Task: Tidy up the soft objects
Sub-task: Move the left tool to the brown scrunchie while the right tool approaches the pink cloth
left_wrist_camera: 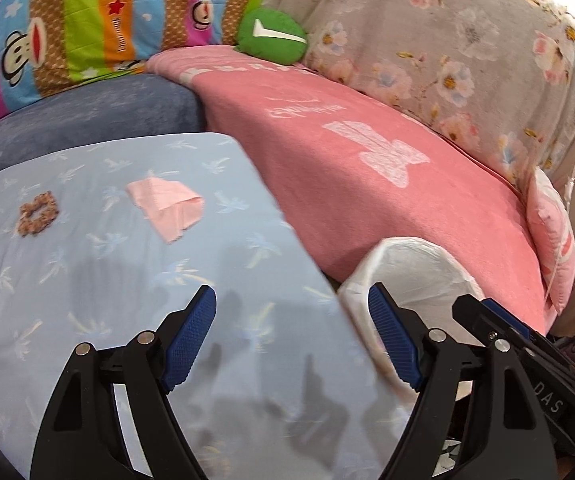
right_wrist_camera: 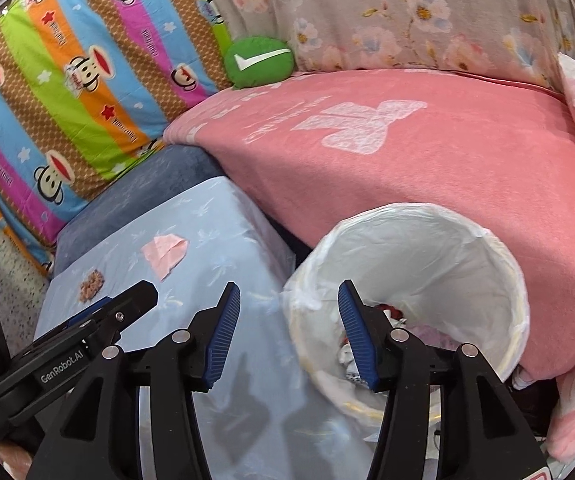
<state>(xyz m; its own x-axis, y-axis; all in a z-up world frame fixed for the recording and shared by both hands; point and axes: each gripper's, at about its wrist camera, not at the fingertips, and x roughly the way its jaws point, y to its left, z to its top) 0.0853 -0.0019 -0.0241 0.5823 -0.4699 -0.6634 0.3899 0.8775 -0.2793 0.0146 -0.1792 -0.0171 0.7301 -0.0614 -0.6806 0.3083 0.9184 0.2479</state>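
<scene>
A folded pink cloth (left_wrist_camera: 167, 206) (right_wrist_camera: 165, 255) and a brown patterned scrunchie (left_wrist_camera: 38, 215) (right_wrist_camera: 91, 280) lie on a light blue table cover (left_wrist_camera: 87, 280) (right_wrist_camera: 215, 240). A white-lined bin (right_wrist_camera: 427, 248) (left_wrist_camera: 411, 256) stands at the table's right, with soft items at its bottom. My left gripper (left_wrist_camera: 292, 330) hangs open over the table's right edge, nothing between its fingers. My right gripper (right_wrist_camera: 289, 330) is open too, straddling the bin's left rim, empty. Each gripper shows at the edge of the other's view.
A pink blanket (left_wrist_camera: 367, 168) (right_wrist_camera: 427, 148) covers the sofa behind the bin. A green cushion with a white tick (left_wrist_camera: 273, 32) (right_wrist_camera: 259, 62), a striped monkey-print quilt (right_wrist_camera: 79, 92), a floral cover (left_wrist_camera: 447, 40) and a blue-grey cushion (left_wrist_camera: 95, 116) lie beyond.
</scene>
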